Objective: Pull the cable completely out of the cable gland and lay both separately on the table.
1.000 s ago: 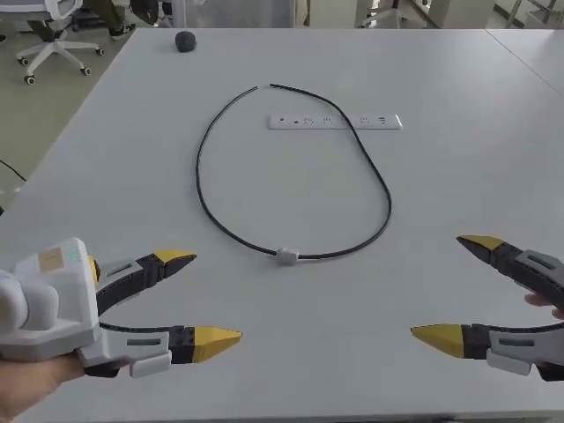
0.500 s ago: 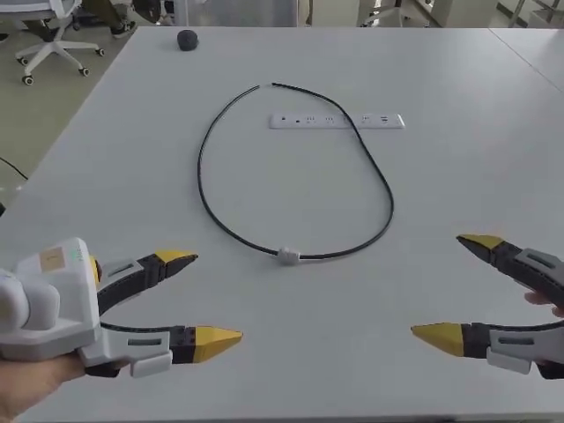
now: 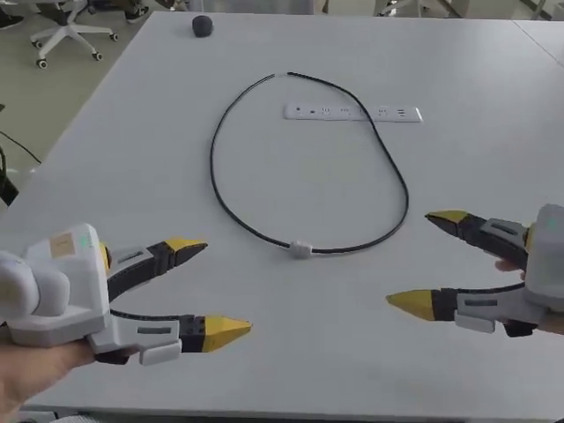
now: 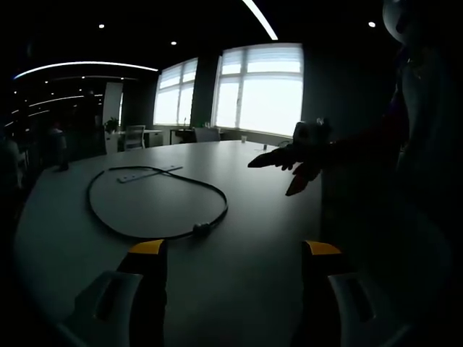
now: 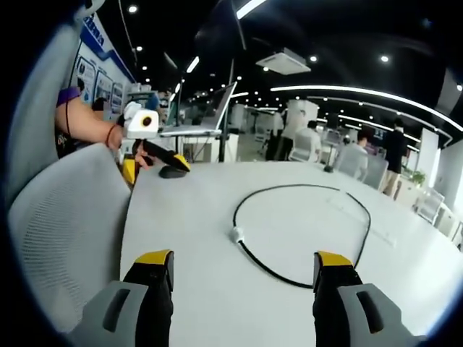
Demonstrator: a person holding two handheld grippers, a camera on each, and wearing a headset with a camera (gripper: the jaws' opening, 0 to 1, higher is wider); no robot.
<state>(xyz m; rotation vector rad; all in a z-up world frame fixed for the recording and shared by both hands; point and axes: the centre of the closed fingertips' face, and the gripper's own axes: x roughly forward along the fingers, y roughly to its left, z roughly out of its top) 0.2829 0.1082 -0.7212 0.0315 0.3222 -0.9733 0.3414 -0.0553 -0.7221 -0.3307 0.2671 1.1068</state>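
The cable (image 3: 212, 167) lay in a wide loop on the worktop (image 3: 493, 132). Its two ends nearly met at the far side, and it crossed a white power strip (image 3: 352, 112) there. The cable gland (image 3: 300, 249) sat threaded on the near part of the loop. The left claw (image 3: 220, 287) and the right claw (image 3: 412, 259) hovered above the near edge, one on each side of the cable gland and apart from it. Both were released and empty, with their jaws spread wide.
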